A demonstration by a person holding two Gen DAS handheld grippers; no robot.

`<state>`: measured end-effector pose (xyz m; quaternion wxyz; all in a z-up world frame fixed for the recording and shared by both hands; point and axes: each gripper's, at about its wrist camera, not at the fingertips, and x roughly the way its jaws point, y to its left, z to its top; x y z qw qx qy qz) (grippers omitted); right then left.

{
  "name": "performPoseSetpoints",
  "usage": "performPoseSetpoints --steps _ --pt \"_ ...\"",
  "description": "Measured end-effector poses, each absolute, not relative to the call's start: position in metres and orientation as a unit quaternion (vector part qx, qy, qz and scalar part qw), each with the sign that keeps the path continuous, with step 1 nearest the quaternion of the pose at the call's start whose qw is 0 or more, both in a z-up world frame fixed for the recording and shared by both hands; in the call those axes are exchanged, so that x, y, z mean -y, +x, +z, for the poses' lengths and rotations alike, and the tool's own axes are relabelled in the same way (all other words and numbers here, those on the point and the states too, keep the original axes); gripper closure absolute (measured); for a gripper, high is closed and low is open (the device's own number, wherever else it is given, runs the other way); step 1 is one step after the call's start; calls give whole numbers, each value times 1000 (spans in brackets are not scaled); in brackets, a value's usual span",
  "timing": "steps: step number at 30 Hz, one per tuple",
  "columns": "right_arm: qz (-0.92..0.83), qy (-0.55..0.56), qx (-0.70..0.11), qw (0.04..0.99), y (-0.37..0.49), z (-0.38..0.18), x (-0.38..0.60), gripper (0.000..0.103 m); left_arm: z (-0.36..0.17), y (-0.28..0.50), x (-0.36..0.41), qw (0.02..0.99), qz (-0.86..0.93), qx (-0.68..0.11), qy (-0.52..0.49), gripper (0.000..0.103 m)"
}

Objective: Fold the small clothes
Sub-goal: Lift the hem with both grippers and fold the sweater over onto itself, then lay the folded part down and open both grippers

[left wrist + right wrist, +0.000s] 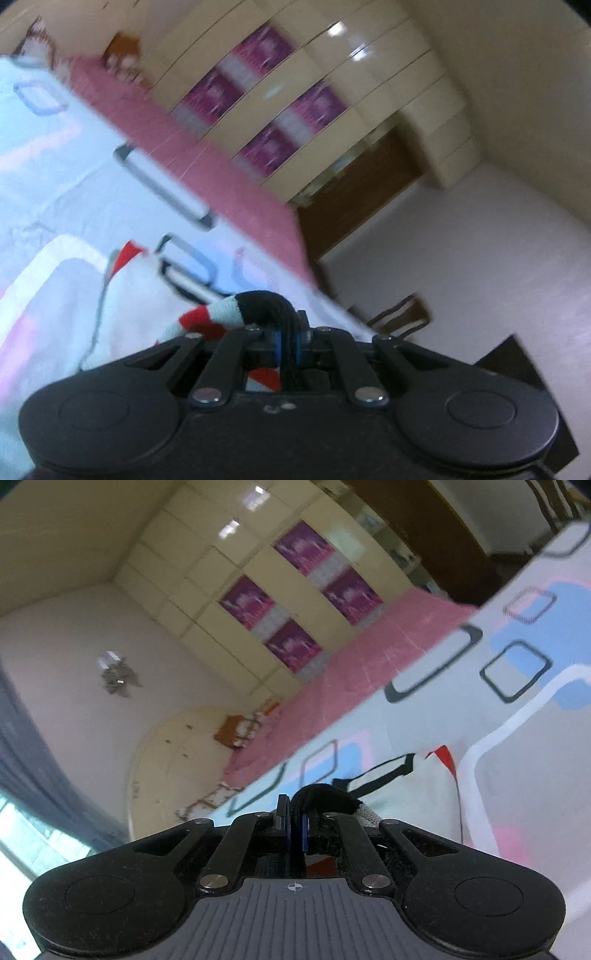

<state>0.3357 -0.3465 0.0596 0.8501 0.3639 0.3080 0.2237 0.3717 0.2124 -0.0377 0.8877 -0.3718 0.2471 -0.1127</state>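
Observation:
A small white garment (pixel 133 291) with red and pale blue patches and a black band lies on the patterned bed sheet (pixel 55 155). My left gripper (pixel 290 334) is shut on the garment's black band (pixel 269 304), which loops over the fingertips. My right gripper (pixel 295 825) is shut on the same garment's black edge (pixel 325 794); its white body with a red tip (pixel 443 757) spreads to the right over the sheet (pixel 535 635). Both views are tilted and blurred.
A pink mattress edge (pixel 207 162) borders the sheet. Behind it stands a cream wardrobe with purple panels (pixel 266 96), also in the right wrist view (pixel 295 602). A brown door (pixel 354 192), a wooden chair (pixel 399 317) and a grey curtain (pixel 33 753) are around.

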Motion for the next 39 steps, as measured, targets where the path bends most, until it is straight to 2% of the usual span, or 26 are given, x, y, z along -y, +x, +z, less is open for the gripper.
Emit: performPoseSetpoints --steps 4,7,9,10,11,12,13,14,18,19,25,26,27,28,29,31,34,36,39 --pt "193 372 -365 831 396 1 334 99 -89 427 -219 869 -89 -314 -373 97" --pt "172 385 -397 815 426 -36 331 98 -113 450 -232 856 -88 -332 -387 96" --pt "173 409 -401 801 440 -53 335 98 -120 459 -236 850 -101 -323 -403 93" --pt "167 421 -390 802 445 -57 339 98 -123 463 -239 848 -110 -311 -414 87" --pt "164 424 -383 804 449 -58 342 87 -125 465 -243 847 -114 -301 -423 72" --pt "155 425 -378 808 453 -60 345 69 -124 466 -246 849 -116 -293 -426 59" --pt "142 421 -365 818 453 -58 348 32 -124 468 -249 851 -114 -289 -423 54" --pt "140 407 -345 834 452 -54 349 29 -123 468 -250 856 -109 -287 -415 49" --pt "158 348 -349 856 457 -46 347 32 -117 472 -249 881 -103 -306 -345 47" --pt "162 322 -358 861 458 -45 341 39 -111 477 -242 888 -103 -321 -312 47" --pt "182 150 -396 887 471 -58 293 51 -110 504 -203 904 -106 -395 -126 59" --pt "179 109 -397 893 471 -60 282 68 -110 506 -198 906 -99 -399 -96 69" --pt "178 70 -396 898 467 -62 272 75 -109 507 -194 909 -93 -400 -75 85" --pt "178 40 -392 902 464 -63 263 79 -109 507 -193 910 -94 -399 -67 95" --pt "182 17 -385 905 462 -62 257 93 -109 507 -195 911 -99 -393 -77 98" --pt "180 3 -374 910 460 -60 254 99 -106 498 -201 924 -90 -359 -94 98" --pt "166 23 -340 926 456 -51 265 99 -105 489 -204 938 -67 -324 -103 98" --pt "157 25 -333 930 455 -54 270 100 -111 494 -203 936 -58 -332 -99 98" --pt "141 10 -380 914 466 -81 264 100 -120 508 -199 929 -54 -353 -97 98"
